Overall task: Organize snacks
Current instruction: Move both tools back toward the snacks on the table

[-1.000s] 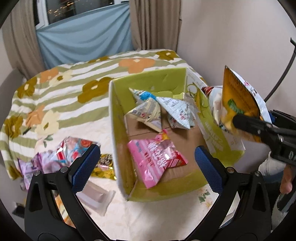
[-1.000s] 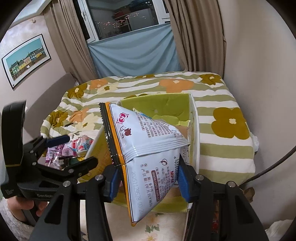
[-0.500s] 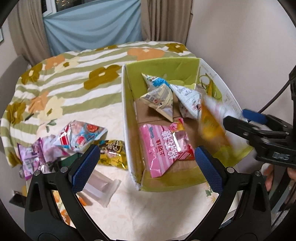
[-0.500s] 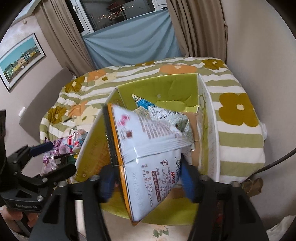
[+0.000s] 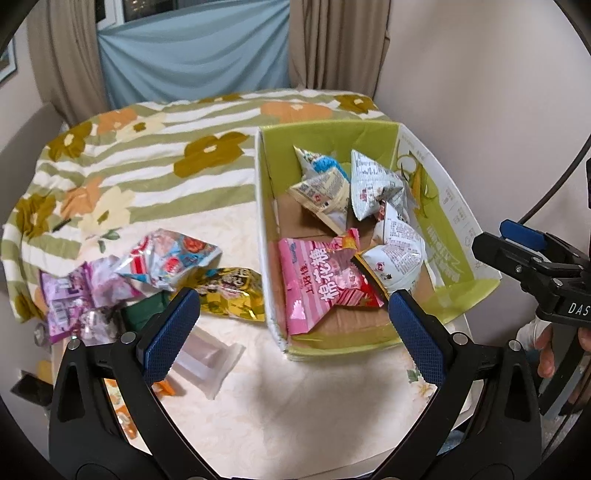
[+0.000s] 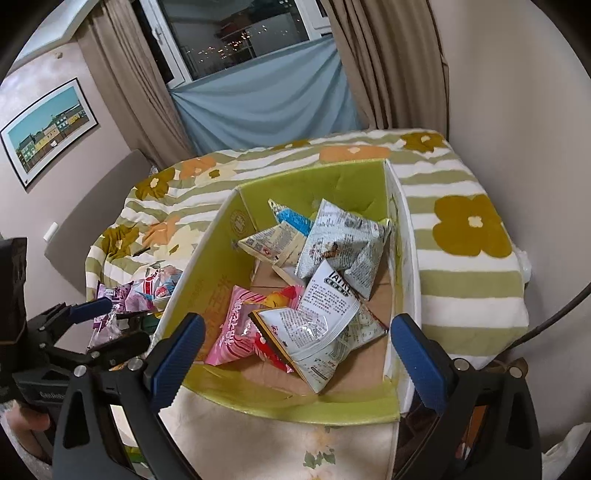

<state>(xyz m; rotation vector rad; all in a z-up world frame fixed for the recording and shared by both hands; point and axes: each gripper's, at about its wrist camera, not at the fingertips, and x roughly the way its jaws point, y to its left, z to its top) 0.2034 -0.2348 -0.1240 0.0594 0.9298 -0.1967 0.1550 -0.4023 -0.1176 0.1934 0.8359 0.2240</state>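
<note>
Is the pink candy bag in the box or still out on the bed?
In. The pink striped candy bag lies flat on the brown floor of the green cardboard box, inside its walls, beside a white crinkly snack bag.

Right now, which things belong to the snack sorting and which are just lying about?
Job:
green box
white chip bag and pink bag inside it
loose snack packets beside it

Lying about:
floral blanket
framed picture
curtains

Beige walls (image 6: 517,92), brown curtains (image 6: 388,62) — dark window (image 6: 236,33)
</note>
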